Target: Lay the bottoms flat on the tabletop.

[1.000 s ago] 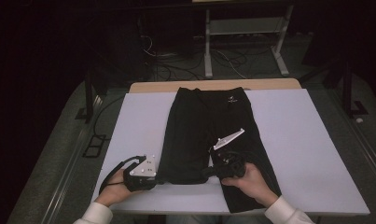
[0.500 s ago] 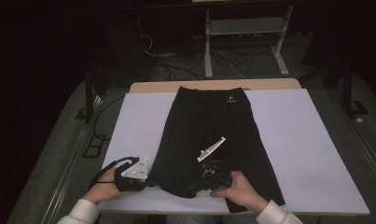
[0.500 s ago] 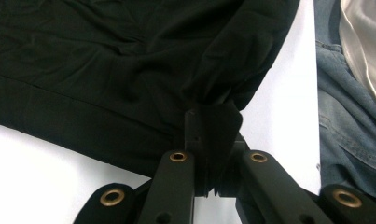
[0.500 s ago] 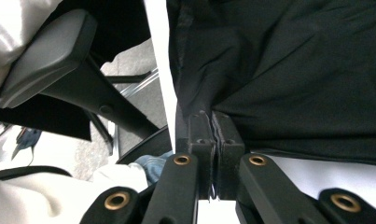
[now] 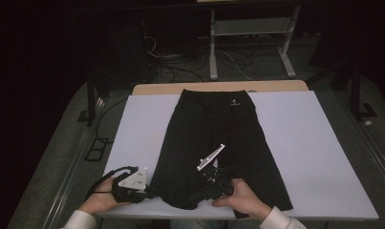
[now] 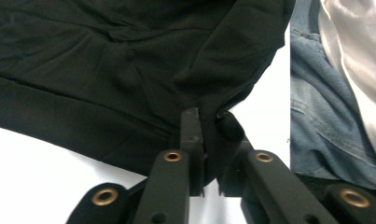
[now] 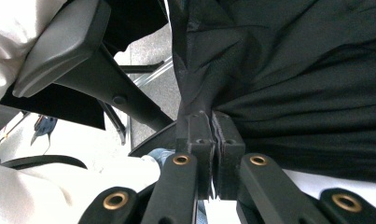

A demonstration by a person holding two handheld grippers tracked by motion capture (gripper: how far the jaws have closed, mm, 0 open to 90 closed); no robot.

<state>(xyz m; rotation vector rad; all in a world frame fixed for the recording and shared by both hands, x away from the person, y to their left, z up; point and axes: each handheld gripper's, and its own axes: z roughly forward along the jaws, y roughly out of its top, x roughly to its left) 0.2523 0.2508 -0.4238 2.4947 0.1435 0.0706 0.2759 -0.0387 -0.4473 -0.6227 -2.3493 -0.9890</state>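
A black garment (image 5: 214, 129) lies flat on the white table (image 5: 314, 143), waistband at the far side. At its near left hem corner sits my left gripper (image 5: 151, 193). A fold of the hem (image 6: 106, 70) stands between the jaws of the left gripper (image 6: 209, 121). These jaws have just been opening a little, and the pads still pinch the cloth. Near the front edge, my right gripper (image 5: 195, 199) is over the middle of the hem. The right gripper (image 7: 212, 123) is shut on a bunched ridge of black cloth (image 7: 293, 70).
The person's jeans and pale shirt (image 6: 325, 116) are close beyond the table's near edge. A chair base (image 7: 106, 84) shows under the table. Behind the table stand a metal rack (image 5: 250, 43) and floor cables (image 5: 180, 57). Bare white tabletop flanks the garment.
Both hands have slid left and toward the near edge. The right gripper has dragged the hem with it, so the near part of the garment has bunched and shifted left.
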